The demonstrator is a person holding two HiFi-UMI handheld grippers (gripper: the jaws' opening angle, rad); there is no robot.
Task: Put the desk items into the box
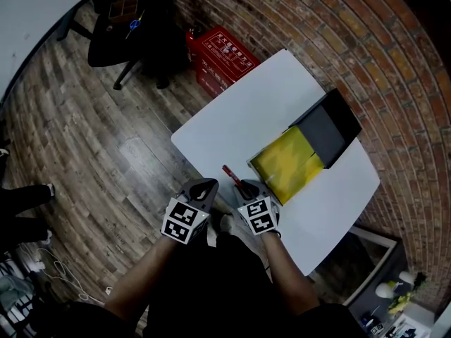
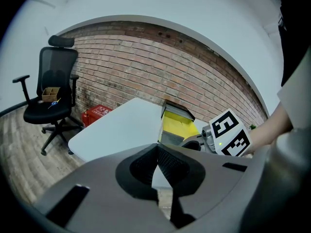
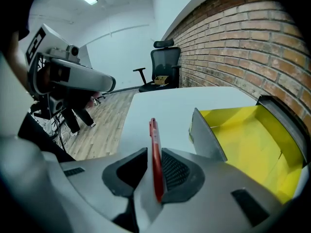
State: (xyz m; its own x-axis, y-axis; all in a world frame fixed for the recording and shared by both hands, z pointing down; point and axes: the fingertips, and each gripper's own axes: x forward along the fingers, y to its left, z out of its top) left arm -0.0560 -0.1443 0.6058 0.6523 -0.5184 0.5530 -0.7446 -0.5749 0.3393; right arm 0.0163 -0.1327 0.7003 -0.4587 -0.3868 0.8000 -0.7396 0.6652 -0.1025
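A red pen [image 1: 231, 177] sticks out forward from my right gripper [image 1: 243, 187], which is shut on it over the near edge of the white table [image 1: 246, 111]. In the right gripper view the pen [image 3: 155, 149] stands clamped between the pads, just left of the open box [image 3: 243, 135]. The box [image 1: 289, 162] has a yellow lining and a black lid [image 1: 328, 129] folded back; I see nothing inside it. My left gripper [image 1: 206, 186] hovers beside the right one at the table's near corner. Its pads [image 2: 157, 149] meet with nothing between them.
A black office chair [image 1: 130, 20] with a small box on its seat stands on the wooden floor beyond the table. A red case [image 1: 218, 55] sits against the brick wall [image 1: 366, 41]. A person's shoe [image 1: 46, 189] shows at the far left.
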